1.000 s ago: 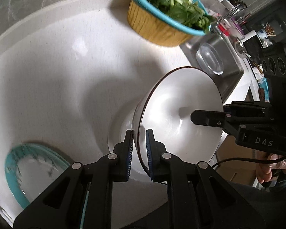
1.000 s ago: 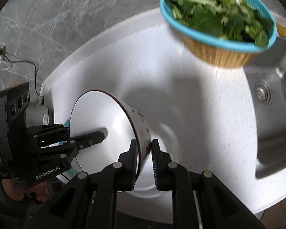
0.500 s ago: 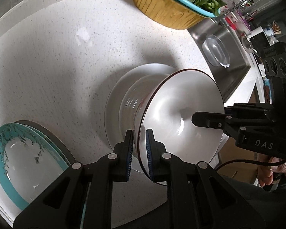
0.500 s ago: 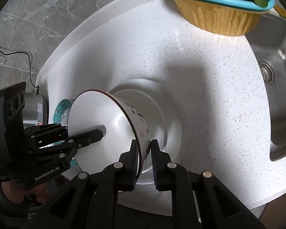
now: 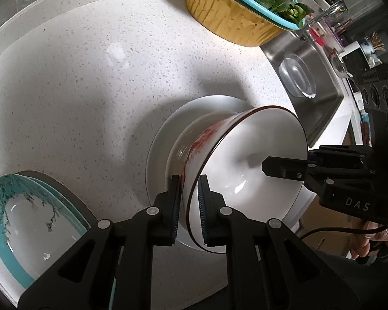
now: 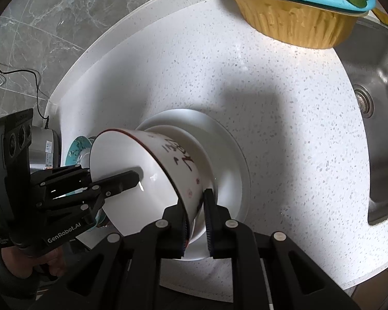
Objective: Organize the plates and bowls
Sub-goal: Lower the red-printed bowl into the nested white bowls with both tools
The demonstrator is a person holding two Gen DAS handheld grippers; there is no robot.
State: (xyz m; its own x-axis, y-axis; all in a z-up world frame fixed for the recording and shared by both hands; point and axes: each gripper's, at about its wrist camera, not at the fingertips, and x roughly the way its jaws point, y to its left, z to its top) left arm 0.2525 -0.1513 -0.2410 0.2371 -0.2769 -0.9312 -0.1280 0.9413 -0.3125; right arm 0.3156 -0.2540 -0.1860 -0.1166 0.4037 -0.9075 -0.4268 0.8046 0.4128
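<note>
Bowl: we see a white bowl (image 5: 248,165) with a dark rim line, red flowers on one side and dark brush writing on the other (image 6: 178,160); it is tipped on its side, its foot down in the white plate.
Left gripper: our left tongs (image 5: 188,201) are clamped on the bowl's rim — one finger inside, one outside against the red pattern.
Right gripper: our right tongs (image 6: 196,211) are clamped on the opposite part of the rim, one finger (image 6: 212,206) outside by the small pink marks, the other inside the bowl.
White plate: a plain white plate (image 5: 163,139) lies flat on the counter under the bowl; the bowl's base touches or sits just above its well — we cannot tell which.
Teal plates: plates with a teal rim and branch pattern (image 5: 25,222) lie stacked at the counter's left edge, well apart from the white plate.
Counter: a white speckled counter (image 5: 77,77) carries it all.
Basket: a yellow basket with a teal strainer of leafy greens (image 6: 297,18) stands at the far side, near the sink.
Sink: a steel sink (image 6: 375,77) lies to the right, with a clear bowl (image 5: 297,77) inside.
</note>
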